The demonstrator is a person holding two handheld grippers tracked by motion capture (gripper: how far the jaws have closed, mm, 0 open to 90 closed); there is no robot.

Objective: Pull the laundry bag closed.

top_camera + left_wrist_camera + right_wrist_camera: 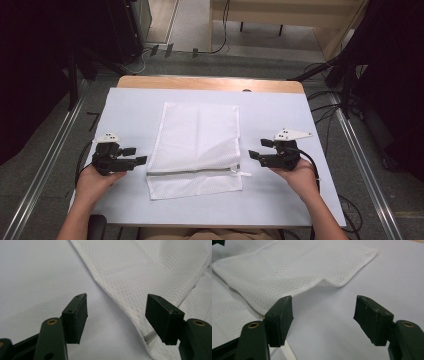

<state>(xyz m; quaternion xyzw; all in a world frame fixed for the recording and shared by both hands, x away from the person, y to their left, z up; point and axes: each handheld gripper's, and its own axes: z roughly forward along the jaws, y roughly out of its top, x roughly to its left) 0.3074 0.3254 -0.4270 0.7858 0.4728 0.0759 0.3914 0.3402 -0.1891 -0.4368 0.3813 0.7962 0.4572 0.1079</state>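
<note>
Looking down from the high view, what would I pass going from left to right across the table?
Left gripper, held open in a hand → white mesh zip bag, lying flat on the white table cover → right gripper, also open, held in the other hand.

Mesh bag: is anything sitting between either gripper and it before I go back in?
Nothing visible. The mesh bag lies flat on the white table cover, with the left gripper and right gripper open on either side, only bare cover between each and the bag's edge.
</note>
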